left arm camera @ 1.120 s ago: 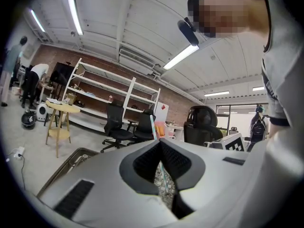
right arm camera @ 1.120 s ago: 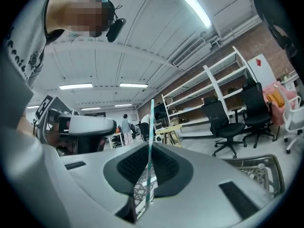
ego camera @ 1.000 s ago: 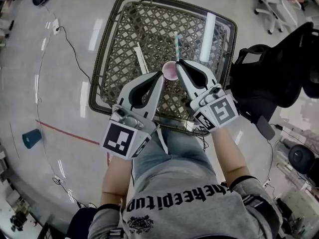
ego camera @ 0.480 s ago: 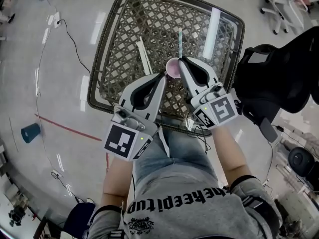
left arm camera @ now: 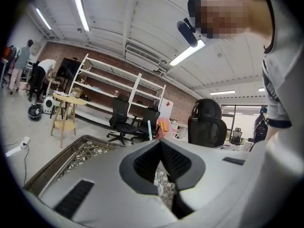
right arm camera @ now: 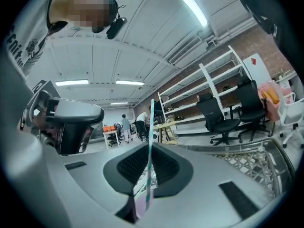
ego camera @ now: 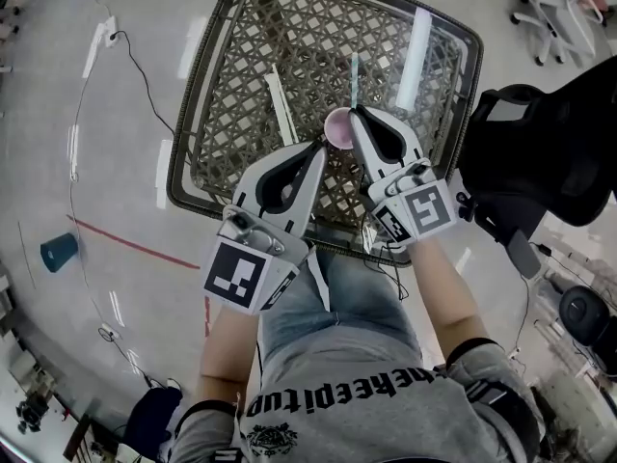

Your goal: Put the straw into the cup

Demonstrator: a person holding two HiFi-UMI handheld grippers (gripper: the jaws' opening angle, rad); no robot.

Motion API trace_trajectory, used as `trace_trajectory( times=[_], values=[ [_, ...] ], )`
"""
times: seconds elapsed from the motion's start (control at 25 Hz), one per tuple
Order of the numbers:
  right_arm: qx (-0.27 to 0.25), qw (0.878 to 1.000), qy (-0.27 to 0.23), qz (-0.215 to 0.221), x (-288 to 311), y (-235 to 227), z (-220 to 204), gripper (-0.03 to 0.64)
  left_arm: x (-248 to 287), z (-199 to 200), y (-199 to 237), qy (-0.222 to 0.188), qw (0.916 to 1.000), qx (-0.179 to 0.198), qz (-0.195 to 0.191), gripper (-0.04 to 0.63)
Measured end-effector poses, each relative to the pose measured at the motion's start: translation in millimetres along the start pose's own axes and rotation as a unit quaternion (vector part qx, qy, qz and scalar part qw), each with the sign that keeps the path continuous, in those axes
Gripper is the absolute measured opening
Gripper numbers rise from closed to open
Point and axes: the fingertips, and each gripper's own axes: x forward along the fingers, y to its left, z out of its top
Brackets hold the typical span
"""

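Note:
A small pink cup (ego camera: 337, 127) shows its open mouth from above, over the wicker table (ego camera: 231, 85). My right gripper (ego camera: 357, 113) is shut on a thin teal straw (ego camera: 355, 77), (right arm camera: 150, 141) that stands upright between its fingertips. The straw's lower part runs down toward the pink cup (right arm camera: 140, 207), seen through the jaw gap; I cannot tell whether its end is inside. My left gripper (ego camera: 317, 148), (left arm camera: 159, 141) is shut, its tip just left of the cup's rim, with nothing seen between the pads. The straw's top (left arm camera: 148, 129) shows past the left tips.
The wicker table has a raised dark rim (ego camera: 183, 152) and bright light reflections (ego camera: 415, 54) on its top. A black office chair (ego camera: 540, 143) stands close on the right. A cable (ego camera: 145, 75) and a teal object (ego camera: 58, 252) lie on the floor at left.
Both grippers have edged slightly forward and to the right over the table, the straw going with the right one. The cup stays beside their tips. Both grips look unchanged.

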Motion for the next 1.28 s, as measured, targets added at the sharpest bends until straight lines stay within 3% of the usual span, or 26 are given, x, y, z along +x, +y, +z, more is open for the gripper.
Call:
trace_trajectory(
  times=[1.28],
  values=[
    [-0.022,0.999,0.032,-0.020,6.8,-8.6,-42.0,0.049,1.3,-19.1,4.6,0.017,0.9998,-0.007,0.007,0.041]
  ],
)
